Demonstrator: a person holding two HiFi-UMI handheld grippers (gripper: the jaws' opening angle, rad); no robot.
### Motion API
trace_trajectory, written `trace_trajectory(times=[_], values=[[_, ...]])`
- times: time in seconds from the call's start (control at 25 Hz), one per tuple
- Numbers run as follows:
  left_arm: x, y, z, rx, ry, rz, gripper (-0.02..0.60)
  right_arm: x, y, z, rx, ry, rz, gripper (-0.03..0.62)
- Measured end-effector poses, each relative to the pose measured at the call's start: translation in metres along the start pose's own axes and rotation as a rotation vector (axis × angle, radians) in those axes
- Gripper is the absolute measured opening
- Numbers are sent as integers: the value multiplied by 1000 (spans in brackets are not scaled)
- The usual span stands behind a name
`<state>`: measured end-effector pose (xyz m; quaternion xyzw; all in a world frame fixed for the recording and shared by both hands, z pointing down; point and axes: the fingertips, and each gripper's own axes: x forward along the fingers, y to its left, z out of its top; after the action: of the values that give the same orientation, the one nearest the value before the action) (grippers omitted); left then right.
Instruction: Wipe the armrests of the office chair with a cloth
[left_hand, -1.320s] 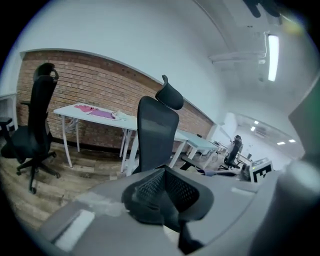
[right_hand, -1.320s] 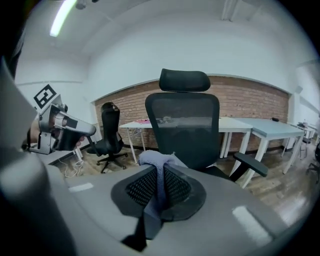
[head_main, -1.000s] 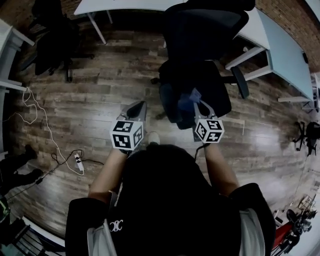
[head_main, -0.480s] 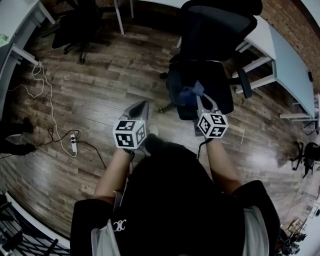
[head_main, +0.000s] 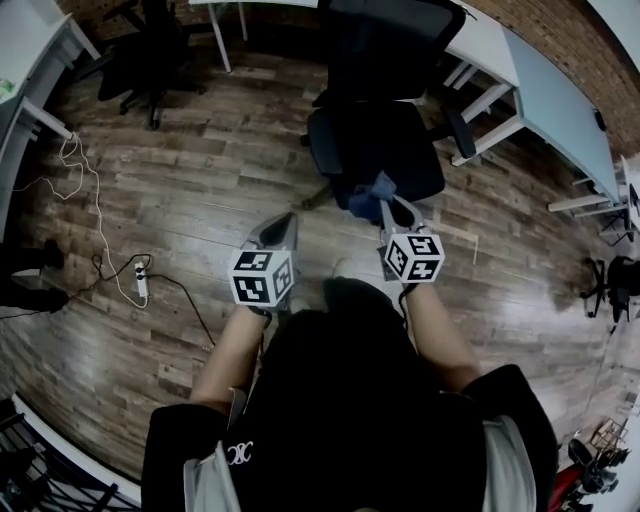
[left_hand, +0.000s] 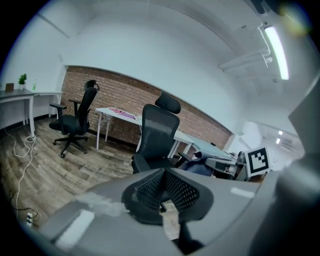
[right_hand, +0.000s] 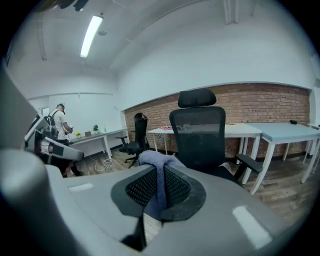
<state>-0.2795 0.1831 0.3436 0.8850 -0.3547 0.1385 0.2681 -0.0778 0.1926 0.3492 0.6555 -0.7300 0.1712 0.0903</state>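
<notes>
The black office chair stands on the wood floor ahead of me, facing me, with one armrest showing at its right side. My right gripper is shut on a blue cloth at the seat's front edge. In the right gripper view the cloth hangs pinched in the right gripper, and the chair and its armrest rise behind. My left gripper hovers over the floor to the chair's left. In its own view the left gripper is shut and empty.
A white desk stands behind and right of the chair. A second black chair sits at the far left by another desk. A power strip with a white cable lies on the floor at the left. A person stands far off.
Both grippers have been carried across the floor together, and the view has swung with them. The cloth has stayed clamped in the right gripper. The left gripper has stayed shut and empty.
</notes>
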Motion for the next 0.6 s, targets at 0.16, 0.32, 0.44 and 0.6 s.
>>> trace_trajectory(times=[0.16,0.32,0.44,0.6], values=[[-11,-28,-3,33,-5,4,6,-39,-13,-3,26,-22,-14,28],[-23,-57,-7,41,-40,36,6,-86,-28,-22,17,-16,10,28],[-34,-82,-22,34,-62,84,6,-131,-49,-36,10,-26,25,28],[-53,-132,-44,44,-114,158,6,-193,-84,-48,-29,-46,48,28]])
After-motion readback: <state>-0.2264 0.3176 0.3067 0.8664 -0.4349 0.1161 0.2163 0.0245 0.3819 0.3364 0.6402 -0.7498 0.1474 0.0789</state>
